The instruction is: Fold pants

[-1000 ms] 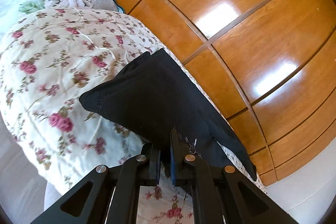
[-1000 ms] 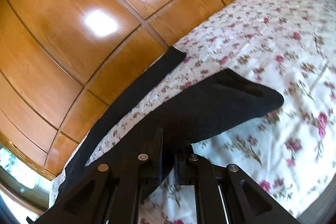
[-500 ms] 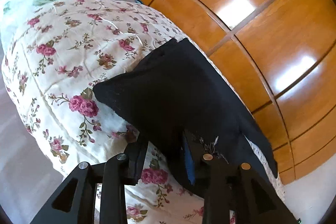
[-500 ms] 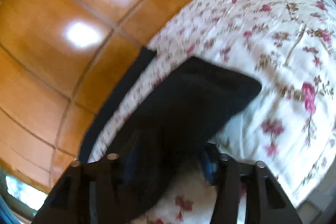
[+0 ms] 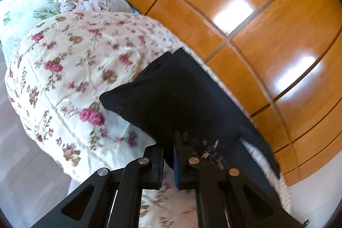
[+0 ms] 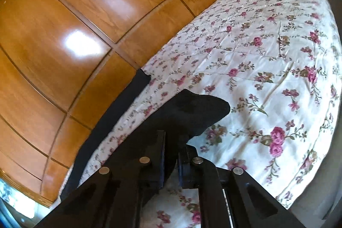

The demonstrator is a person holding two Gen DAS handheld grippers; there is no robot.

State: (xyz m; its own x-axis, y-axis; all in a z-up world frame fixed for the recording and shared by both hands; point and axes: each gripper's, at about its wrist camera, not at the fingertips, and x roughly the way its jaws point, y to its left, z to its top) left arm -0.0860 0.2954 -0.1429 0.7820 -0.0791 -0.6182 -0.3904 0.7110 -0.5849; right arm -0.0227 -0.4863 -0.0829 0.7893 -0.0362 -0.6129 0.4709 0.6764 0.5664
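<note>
Both tongs are clamped on black pants lying on the floral bed: left tongs (image 5: 168, 155) pinch a corner at bottom centre, the pants (image 5: 181, 97) running up-right along the wardrobe-side edge; right tongs (image 6: 171, 153) pinch the other end.

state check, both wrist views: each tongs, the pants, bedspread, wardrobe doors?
left tongs: shut on the black pants, jaws just closed again
right tongs: shut on the pants, jaws just closed again
black pants: partly lifted off the bed, rest trailing along its edge
floral bedspread: spread flat, lightly creased
wardrobe doors: closed
</note>
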